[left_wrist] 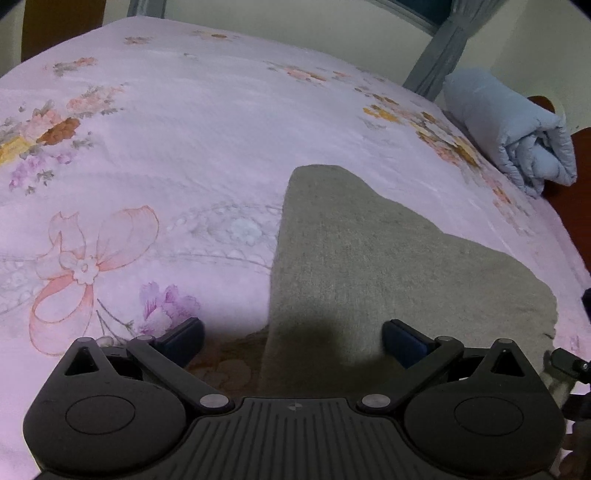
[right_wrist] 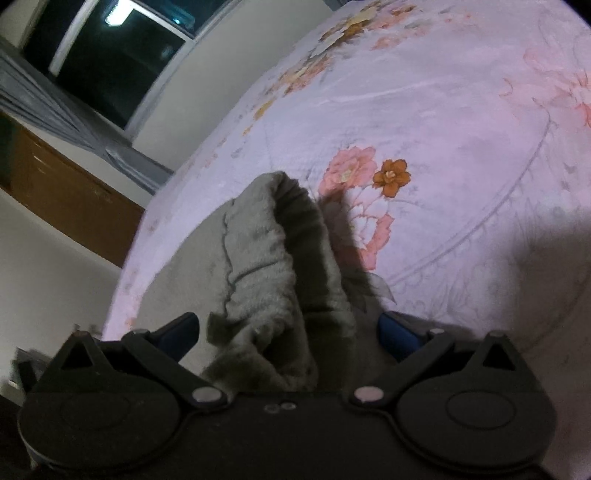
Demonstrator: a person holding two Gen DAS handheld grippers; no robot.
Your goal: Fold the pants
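Bedding fills most of what we see: a pale pink bedsheet printed with orange, peach and lilac flowers [left_wrist: 177, 147] is spread over a bed, and on it lie the grey-green fleece pants [left_wrist: 369, 266], flat in the left wrist view with a narrower end reaching away from us toward the middle of the bed. Our left hand-held gripper [left_wrist: 293, 341] hovers over the near edge of the pants with its blue-padded fingers wide apart, one over the sheet and one over the fabric, clamped on nothing. Our right hand-held gripper [right_wrist: 288, 332] also has its fingers spread, and the bunched elastic waistband of the pants [right_wrist: 280, 258] rises between them; whether the pads touch the cloth we cannot tell. At the far right corner of the bed sits a rolled light-blue quilted blanket [left_wrist: 517, 136], next to a dark red-brown wooden bed frame [left_wrist: 576, 206]. Beyond the bed stand cream walls [left_wrist: 295, 22], grey curtains [left_wrist: 436, 59] and a dark window with a pale frame [right_wrist: 110, 55]. A brown wooden cabinet [right_wrist: 66, 192] stands against the wall below it.
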